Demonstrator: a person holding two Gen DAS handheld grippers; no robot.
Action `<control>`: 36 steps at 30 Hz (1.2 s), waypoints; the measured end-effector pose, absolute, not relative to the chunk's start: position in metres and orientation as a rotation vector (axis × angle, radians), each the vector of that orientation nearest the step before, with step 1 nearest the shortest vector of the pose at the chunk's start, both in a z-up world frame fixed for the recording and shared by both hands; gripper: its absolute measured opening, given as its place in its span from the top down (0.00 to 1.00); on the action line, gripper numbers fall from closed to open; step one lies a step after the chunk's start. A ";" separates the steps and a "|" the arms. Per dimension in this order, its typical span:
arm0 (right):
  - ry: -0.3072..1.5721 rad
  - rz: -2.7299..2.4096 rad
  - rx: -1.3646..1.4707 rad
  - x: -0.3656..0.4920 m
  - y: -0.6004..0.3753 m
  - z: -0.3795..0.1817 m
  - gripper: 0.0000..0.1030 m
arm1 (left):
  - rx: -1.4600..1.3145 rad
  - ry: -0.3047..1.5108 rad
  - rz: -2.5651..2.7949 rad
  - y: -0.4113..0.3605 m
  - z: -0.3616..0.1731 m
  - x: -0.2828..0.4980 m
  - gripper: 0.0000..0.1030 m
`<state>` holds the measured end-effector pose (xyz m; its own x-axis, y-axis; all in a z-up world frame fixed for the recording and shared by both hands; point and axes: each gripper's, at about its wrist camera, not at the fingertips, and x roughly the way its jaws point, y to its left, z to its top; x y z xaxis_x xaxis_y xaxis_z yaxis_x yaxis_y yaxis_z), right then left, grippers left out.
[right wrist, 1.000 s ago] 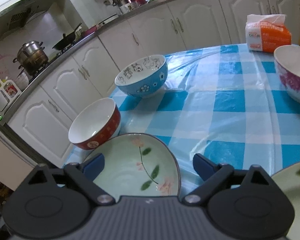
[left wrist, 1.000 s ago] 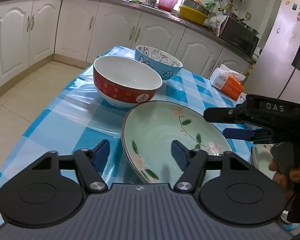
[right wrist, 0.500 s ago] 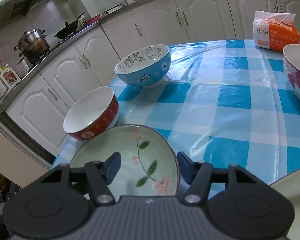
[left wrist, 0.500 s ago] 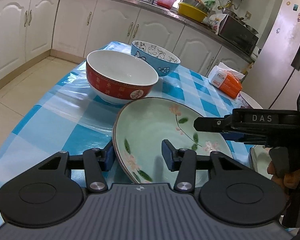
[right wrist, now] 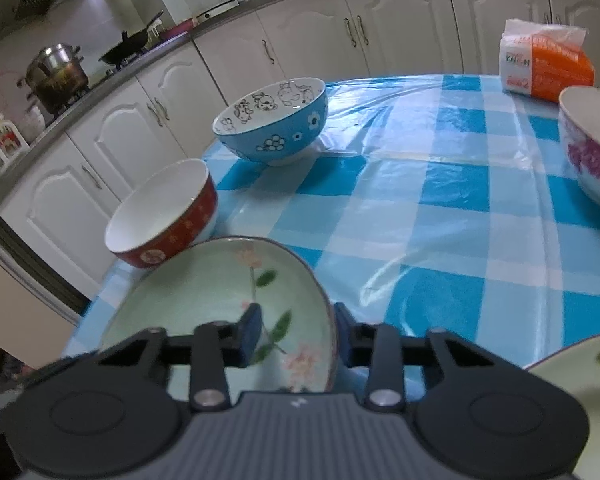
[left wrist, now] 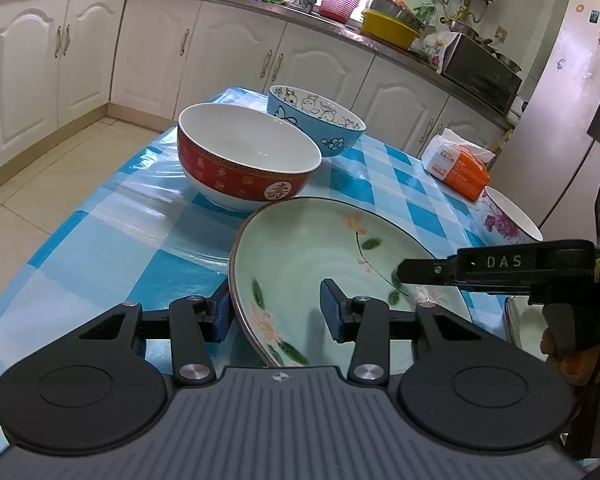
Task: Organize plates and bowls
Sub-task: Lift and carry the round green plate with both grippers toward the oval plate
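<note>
A pale green plate with pink flowers [left wrist: 312, 256] lies on the checked table, its near-left rim between the fingers of my left gripper [left wrist: 276, 314]. The fingers straddle the rim with a gap showing. In the right wrist view the same plate [right wrist: 204, 300] has its right rim between the fingers of my right gripper [right wrist: 296, 334], also with a gap. The right gripper shows in the left wrist view [left wrist: 496, 266] over the plate's right side. A red bowl [left wrist: 246, 160], a blue cartoon bowl [left wrist: 316, 120] and a white bowl with purple flowers [left wrist: 508, 220] stand behind.
A second green plate [right wrist: 580, 364] lies at the near right. An orange tissue pack [left wrist: 460, 164] sits at the table's far right. White kitchen cabinets [left wrist: 236, 52] run behind the table. The table edge drops to a tiled floor [left wrist: 40, 184] on the left.
Both grippers have narrowed and moved in onto opposite rims of the flowered plate, which now looks tilted up at the left rim.
</note>
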<state>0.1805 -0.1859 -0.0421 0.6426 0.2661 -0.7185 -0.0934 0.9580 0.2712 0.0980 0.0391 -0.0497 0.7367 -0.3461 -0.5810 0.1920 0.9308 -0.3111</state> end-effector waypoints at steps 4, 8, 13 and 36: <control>0.853 0.196 0.221 0.181 -0.190 -0.043 0.79 | -0.235 0.678 -0.279 0.040 -0.050 0.098 0.64; 0.850 0.187 0.254 0.180 -0.193 -0.043 0.79 | -0.237 0.678 -0.276 0.041 -0.051 0.099 0.69; 0.836 0.185 0.279 0.177 -0.195 -0.040 0.79 | -0.261 0.676 -0.270 0.044 -0.051 0.098 0.72; 0.702 0.186 0.347 0.131 -0.208 0.004 0.82 | -0.274 0.581 -0.337 0.035 -0.009 0.072 0.72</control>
